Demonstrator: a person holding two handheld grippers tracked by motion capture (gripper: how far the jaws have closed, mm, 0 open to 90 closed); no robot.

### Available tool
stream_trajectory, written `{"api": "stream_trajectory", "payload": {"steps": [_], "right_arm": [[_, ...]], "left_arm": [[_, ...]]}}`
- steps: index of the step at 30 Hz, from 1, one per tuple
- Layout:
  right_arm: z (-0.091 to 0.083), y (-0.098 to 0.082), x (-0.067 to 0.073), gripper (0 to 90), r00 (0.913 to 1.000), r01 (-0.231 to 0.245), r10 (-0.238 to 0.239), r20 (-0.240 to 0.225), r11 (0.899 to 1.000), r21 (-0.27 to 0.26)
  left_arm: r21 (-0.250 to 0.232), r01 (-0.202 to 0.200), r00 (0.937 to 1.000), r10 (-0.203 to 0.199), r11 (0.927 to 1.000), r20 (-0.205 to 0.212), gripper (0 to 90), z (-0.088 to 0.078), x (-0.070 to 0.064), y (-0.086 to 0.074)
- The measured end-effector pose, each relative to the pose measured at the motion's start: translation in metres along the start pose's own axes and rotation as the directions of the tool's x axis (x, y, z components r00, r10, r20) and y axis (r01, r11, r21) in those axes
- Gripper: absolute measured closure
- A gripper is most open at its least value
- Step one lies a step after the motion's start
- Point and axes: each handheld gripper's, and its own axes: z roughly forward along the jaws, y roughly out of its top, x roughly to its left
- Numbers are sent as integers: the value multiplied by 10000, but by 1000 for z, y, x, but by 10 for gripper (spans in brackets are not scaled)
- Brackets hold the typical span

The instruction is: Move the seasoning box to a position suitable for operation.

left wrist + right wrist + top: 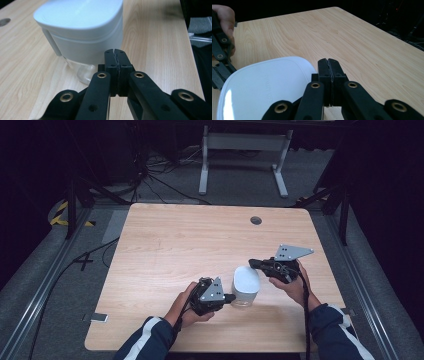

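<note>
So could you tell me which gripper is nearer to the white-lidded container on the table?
Left, narrowly. The left gripper, jaws shut, has its tips right at the white-lidded container's lower side. The right gripper, also shut, sits by the lid's far upper edge.

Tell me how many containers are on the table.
1. A white-lidded container with a clear base stands near the front of the table, between the left gripper and the right gripper.

The table (165,240) is pale wood grain, smooth and matt. The container's lid (82,22) looks like white plastic with a soft sheen; its base (83,71) is clear and glossy. The grippers' jaws are matt black with brass-coloured rivets (102,75).
</note>
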Motion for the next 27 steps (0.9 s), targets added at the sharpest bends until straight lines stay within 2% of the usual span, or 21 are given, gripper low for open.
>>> {"api": "stream_trajectory", "payload": {"steps": [3, 8, 9, 10, 11, 12, 13, 15, 17, 22, 27], "right_arm": [[2, -1, -1, 900, 9999, 42, -43, 103, 10000, 36], [3, -2, 0, 899, 9994, 249, -253, 225, 9995, 179], [-1, 2, 1, 899, 9995, 226, -223, 235, 9997, -130], [-1, 2, 1, 899, 9995, 226, -223, 235, 9997, -130], [-3, 4, 3, 899, 9996, 276, -276, 10, 9993, -270], [-3, 4, 3, 899, 9996, 276, -276, 10, 9993, -270], [-1, 5, 7, 899, 9986, 475, -479, -202, 9987, -182], [2, 5, 10, 900, 9978, 580, -580, -334, 9983, 10], [3, 5, 10, 900, 9975, 620, -620, -336, 9981, 14], [4, 4, 6, 900, 9984, 251, -251, -508, 9997, -5], [8, 8, 7, 900, 9985, 353, -345, -424, 9992, 195]], "left_arm": [[-61, 65, 9999, -64, 10000, 106, 899, 1, 0, 3], [-90, 43, 10000, -43, 9999, 41, 899, 2, 0, 4], [-175, 166, 9998, -164, 9997, 120, 899, 0, 0, 3], [-175, 166, 9998, -164, 9997, 120, 898, 0, 0, 3], [-203, 145, 9998, -143, 9997, 122, 899, 0, 0, 3], [-213, 160, 9998, -157, 9996, 124, 899, 0, 0, 3], [-219, 185, 9998, -182, 9996, 125, 899, -1, 0, 3], [-191, 123, 9998, -121, 9997, 125, 899, -2, 0, 3], [-205, 98, 9999, -95, 9997, 105, 899, -3, 0, 4], [-359, 183, 9998, -182, 9992, 42, 898, -5, 0, 4], [-497, 167, 9998, -164, 9986, 62, 898, -7, 1, 5]]}}
